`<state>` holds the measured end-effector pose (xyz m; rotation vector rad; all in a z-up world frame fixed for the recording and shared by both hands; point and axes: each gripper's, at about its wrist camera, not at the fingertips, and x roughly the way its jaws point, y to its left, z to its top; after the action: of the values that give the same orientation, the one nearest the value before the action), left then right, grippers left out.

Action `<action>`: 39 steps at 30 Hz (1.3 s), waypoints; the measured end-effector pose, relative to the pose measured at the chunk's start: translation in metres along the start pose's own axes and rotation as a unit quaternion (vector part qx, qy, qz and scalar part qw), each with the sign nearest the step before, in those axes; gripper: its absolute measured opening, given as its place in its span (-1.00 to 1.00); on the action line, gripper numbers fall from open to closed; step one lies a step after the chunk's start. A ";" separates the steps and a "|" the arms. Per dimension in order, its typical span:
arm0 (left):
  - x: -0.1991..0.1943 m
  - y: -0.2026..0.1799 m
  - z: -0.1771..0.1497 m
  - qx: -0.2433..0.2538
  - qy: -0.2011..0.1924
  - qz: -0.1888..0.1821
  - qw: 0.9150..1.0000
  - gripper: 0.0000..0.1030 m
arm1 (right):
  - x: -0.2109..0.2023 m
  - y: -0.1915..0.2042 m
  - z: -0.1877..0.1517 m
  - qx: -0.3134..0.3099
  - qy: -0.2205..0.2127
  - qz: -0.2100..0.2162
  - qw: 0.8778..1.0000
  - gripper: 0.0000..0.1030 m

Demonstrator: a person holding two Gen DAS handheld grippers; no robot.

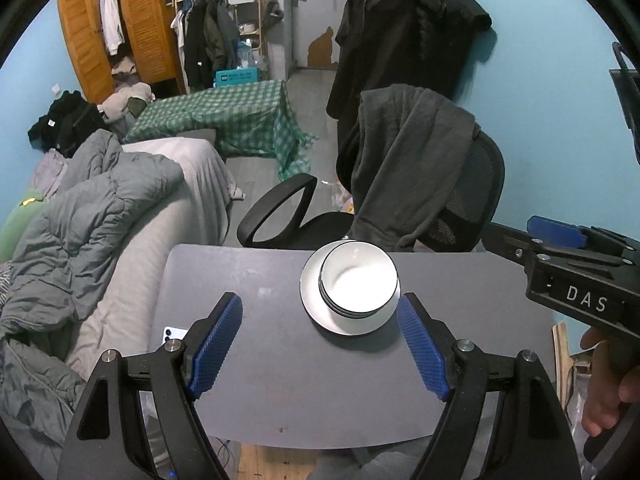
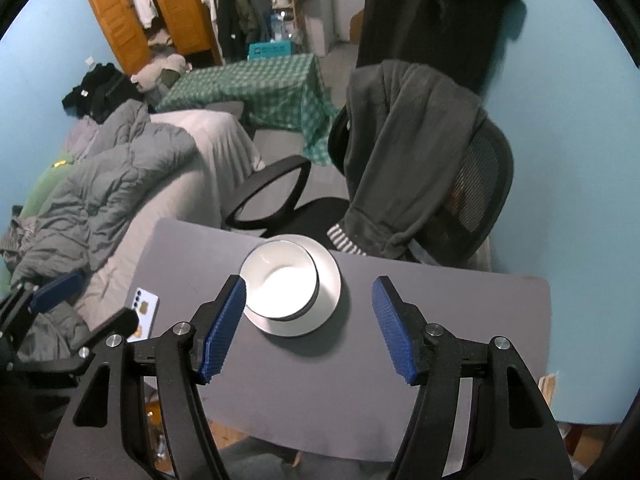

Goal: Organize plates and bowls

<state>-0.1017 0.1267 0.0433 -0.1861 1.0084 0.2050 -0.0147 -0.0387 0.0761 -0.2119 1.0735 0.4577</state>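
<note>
A stack of white bowls with dark rims (image 1: 359,283) (image 2: 280,285) sits on a white plate (image 1: 314,307) (image 2: 330,295) on the grey table (image 1: 260,360) (image 2: 440,320). My left gripper (image 1: 320,344) is open and empty, held above the table's near side, just short of the plate. My right gripper (image 2: 310,326) is open and empty too, above the table with the plate between and beyond its blue fingertips (image 2: 224,328). The right gripper also shows at the right edge of the left wrist view (image 1: 560,256).
A white phone (image 1: 173,335) (image 2: 144,312) lies at the table's left edge. A black office chair draped with a grey garment (image 1: 420,168) (image 2: 412,168) stands behind the table. A bed with grey bedding (image 1: 100,216) runs along the left. The blue wall (image 2: 580,160) is at the right.
</note>
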 end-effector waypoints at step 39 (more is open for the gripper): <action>-0.005 0.021 -0.015 -0.041 0.020 -0.024 0.999 0.58 | -0.019 0.012 -0.022 0.003 0.004 -0.005 1.000 0.25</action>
<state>-0.1220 0.1425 0.0383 -0.2895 1.0359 0.2000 -0.0452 -0.0415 0.0834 -0.2148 1.0818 0.4446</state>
